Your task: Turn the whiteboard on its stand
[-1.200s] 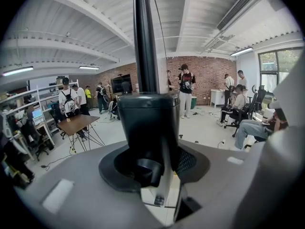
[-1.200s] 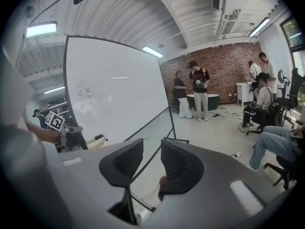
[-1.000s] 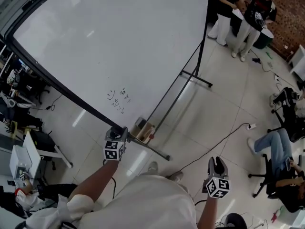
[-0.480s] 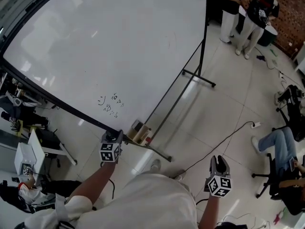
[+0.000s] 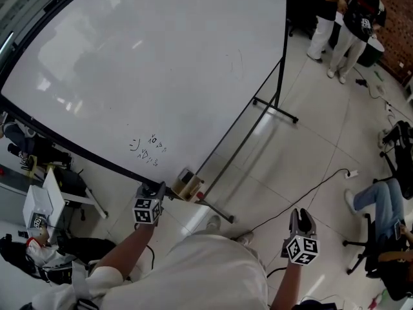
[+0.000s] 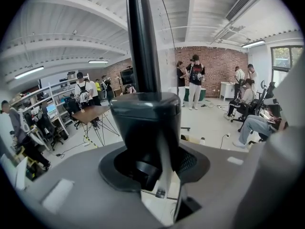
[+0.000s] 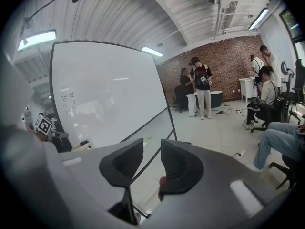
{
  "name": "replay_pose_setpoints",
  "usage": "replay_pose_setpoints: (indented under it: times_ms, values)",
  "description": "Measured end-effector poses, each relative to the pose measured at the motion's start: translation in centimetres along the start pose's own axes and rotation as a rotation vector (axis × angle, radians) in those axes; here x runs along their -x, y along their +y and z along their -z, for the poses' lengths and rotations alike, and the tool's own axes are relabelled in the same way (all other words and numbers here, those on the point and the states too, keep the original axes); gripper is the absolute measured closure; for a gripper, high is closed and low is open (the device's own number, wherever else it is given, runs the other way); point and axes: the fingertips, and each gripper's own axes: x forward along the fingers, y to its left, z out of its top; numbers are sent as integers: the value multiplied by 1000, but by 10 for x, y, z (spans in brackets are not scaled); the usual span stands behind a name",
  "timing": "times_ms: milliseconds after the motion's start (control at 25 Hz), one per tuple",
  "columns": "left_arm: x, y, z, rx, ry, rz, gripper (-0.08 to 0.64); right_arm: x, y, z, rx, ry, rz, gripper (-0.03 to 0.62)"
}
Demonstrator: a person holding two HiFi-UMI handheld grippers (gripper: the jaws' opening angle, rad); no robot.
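The big whiteboard in its black frame stands tilted on a wheeled stand, with a few small scribbles near its lower corner. My left gripper is at that lower corner, shut on the whiteboard's frame. In the left gripper view the black frame bar rises straight up out of the left gripper. My right gripper hangs apart, low at the right, open with nothing between its fingers. In the right gripper view the right gripper faces the whiteboard.
A small box sits on the board's ledge beside my left gripper. A cable runs over the tiled floor to a power strip. People stand at the far right; one sits on a chair. Desks crowd the left.
The board's lower corner has swung left and nearer, and my left gripper has gone with it. The right gripper has sunk a little.
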Motion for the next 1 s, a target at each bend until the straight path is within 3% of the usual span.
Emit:
replay_pose_setpoints:
  times_ms: [320,400,520,760,1000]
  values:
    - [7,-1,3,28,17,-6,348,-16,2,-6,7,18,-45,471]
    - [17,2,12,55,18,-8,303,-16,3,-3,3,22,-53,471]
    - [35,-5,34,103,32,2,296,-14,2,-1,1,24,-58,471]
    - [47,-102,80,104,152,188,316,-1,-9,6,-5,32,-47,471]
    - [30,-211,51,66,105,460,333,16,-28,13,11,43,-21,471]
